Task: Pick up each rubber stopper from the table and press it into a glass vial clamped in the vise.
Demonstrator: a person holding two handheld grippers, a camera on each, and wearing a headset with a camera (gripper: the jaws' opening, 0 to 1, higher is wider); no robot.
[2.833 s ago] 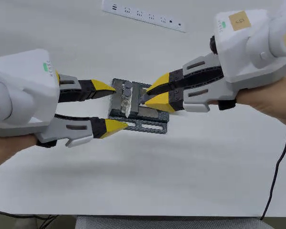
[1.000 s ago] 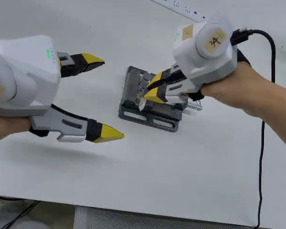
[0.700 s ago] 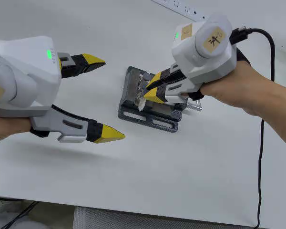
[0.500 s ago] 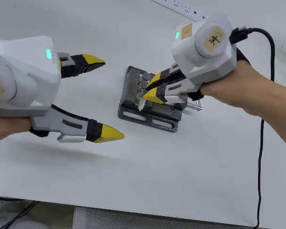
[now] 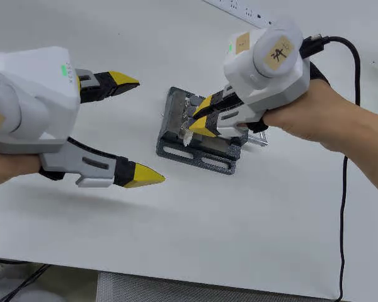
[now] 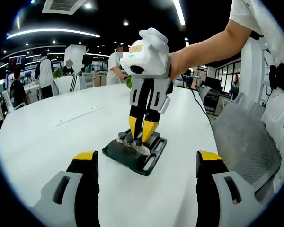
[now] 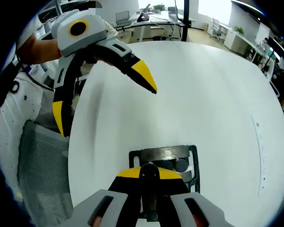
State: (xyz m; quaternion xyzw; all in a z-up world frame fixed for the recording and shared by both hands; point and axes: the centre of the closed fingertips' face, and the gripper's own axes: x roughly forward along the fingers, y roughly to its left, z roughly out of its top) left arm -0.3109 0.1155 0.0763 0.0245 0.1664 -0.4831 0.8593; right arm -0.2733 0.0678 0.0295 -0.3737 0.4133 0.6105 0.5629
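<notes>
right gripper view looks along its own yellow-tipped jaws: the right gripper (image 7: 149, 174) has them drawn close together, pinching a dark grey round rubber stopper (image 7: 149, 168) directly over the dark grey metal bench vise (image 7: 163, 152). just beside it in the vise sits a second dark round stopper (image 7: 181, 165), which looks seated already. in the head view a clear glass vial (image 5: 184, 134) shows pale at the near edge of the vise, under the right gripper's tips. whether the pinched stopper touches a vial mouth yet, i cannot tell. the left gripper (image 5: 137, 128) hovers to the left of the vise, well apart from it, its jaws spread wide and holding nothing. the vise stands on the white tabletop (image 5: 239, 220).

the step in hand looks like the pressing-in itself, with the stopper brought over the vise and lined up on a vial. the next move calls for a straight push down along the vial's axis, keeping the stopper square to the mouth so it does not cock sideways, and letting go only once it sits firm. the idle left gripper could steady the vise if it shifts.
</notes>
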